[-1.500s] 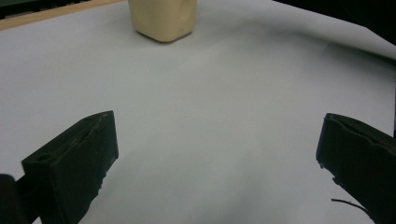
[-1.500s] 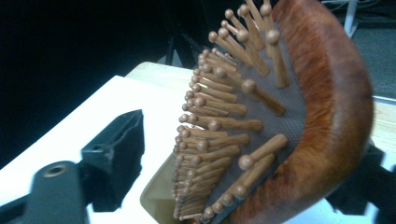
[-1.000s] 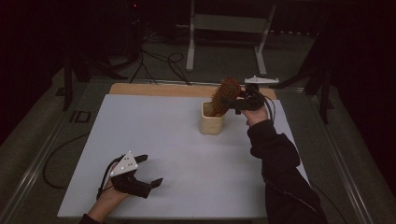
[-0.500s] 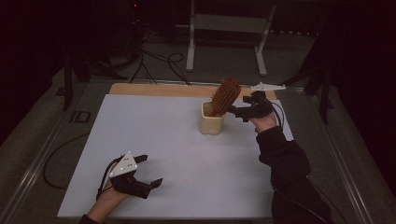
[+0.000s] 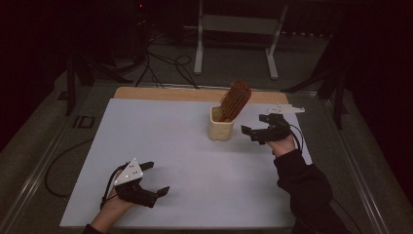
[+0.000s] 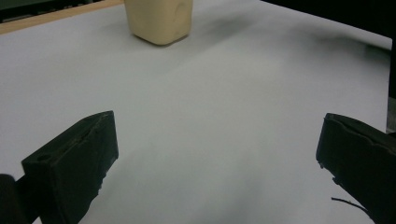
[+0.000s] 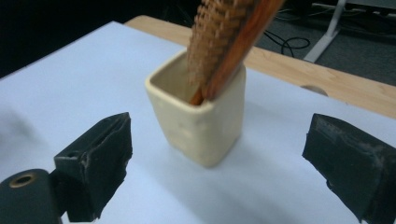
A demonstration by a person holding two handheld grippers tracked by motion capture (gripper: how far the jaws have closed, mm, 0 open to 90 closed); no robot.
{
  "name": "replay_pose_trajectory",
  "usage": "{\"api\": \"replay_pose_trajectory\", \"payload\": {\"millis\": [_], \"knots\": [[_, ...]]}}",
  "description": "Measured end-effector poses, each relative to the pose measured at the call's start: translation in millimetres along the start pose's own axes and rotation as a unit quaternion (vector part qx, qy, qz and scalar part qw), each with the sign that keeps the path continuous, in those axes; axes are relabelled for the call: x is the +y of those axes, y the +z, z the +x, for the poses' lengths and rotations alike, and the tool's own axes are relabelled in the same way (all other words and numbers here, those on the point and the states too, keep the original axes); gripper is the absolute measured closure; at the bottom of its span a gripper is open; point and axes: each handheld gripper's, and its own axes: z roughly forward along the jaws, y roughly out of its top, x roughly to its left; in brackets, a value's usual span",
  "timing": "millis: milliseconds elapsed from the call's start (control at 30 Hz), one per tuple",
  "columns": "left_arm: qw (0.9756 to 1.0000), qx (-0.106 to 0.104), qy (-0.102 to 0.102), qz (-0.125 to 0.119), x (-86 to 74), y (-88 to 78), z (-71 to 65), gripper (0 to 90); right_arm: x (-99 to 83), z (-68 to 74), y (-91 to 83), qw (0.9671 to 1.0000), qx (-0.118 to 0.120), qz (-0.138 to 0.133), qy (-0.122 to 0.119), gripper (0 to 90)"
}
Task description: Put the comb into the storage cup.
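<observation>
Dark floor with cables and a metal stand lies beyond the pale rectangular table, and at its far middle stands the cream square ceramic cup. Inside that cup the brown wooden bristle hairbrush leans handle-down, tilted toward the right. Just right of the cup hovers the right gripper, jaws spread and empty. Well nearer than the cup, the left gripper rests released. One likely risk: the top-heavy brush could tip the cup if a jaw nudges it.

Black grippers, blocky black fingers, grey triangular plates, trailing cables; black sleeve.
</observation>
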Motion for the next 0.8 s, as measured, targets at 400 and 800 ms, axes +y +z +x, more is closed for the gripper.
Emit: {"api": "replay_pose_trajectory", "payload": {"millis": [400,800], "knots": [[1.0,0.0,0.002,0.001,-0.1,-0.1,-0.3,0.0,-50.1,12.1,-10.9,0.9999,0.014,0.004,-0.008,7.6],[1.0,-0.001,0.005,0.0,0.2,-0.9,-0.9,0.0,-94.7,34.7,-18.5,0.999,0.024,0.018,-0.032,7.6]]}}
